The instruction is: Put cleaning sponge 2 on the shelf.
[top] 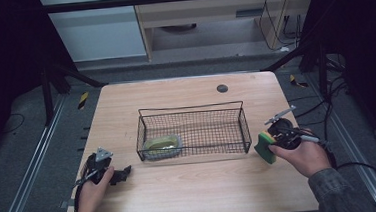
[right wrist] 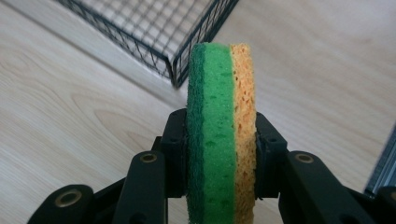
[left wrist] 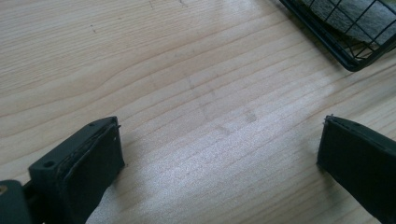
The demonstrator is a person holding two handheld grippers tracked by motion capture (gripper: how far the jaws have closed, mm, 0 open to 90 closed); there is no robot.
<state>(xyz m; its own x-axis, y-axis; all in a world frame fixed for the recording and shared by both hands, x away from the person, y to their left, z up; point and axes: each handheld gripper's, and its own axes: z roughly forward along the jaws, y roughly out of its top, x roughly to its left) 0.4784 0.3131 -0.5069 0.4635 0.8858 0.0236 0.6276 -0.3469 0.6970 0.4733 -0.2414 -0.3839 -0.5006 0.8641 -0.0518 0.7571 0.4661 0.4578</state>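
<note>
My right gripper (top: pixel 269 145) is shut on a green and yellow sponge (top: pixel 264 147), held on edge just right of the black wire basket (top: pixel 191 107). In the right gripper view the sponge (right wrist: pixel 221 130) stands upright between the two jaws, with the basket's corner (right wrist: pixel 173 65) just beyond it. Inside the basket's left end lies another sponge, yellow-green (top: pixel 161 145). Low over the table's front left, my left gripper (top: pixel 125 171) stands open. Its view has bare wood between the wide-apart jaws of the gripper (left wrist: pixel 219 149) and a basket corner (left wrist: pixel 348 53) at top right.
The wooden table (top: pixel 197 195) has a dark round grommet (top: pixel 222 88) near its far edge. Black frame legs and cables stand on the floor to both sides. Bare wood lies in front of the basket.
</note>
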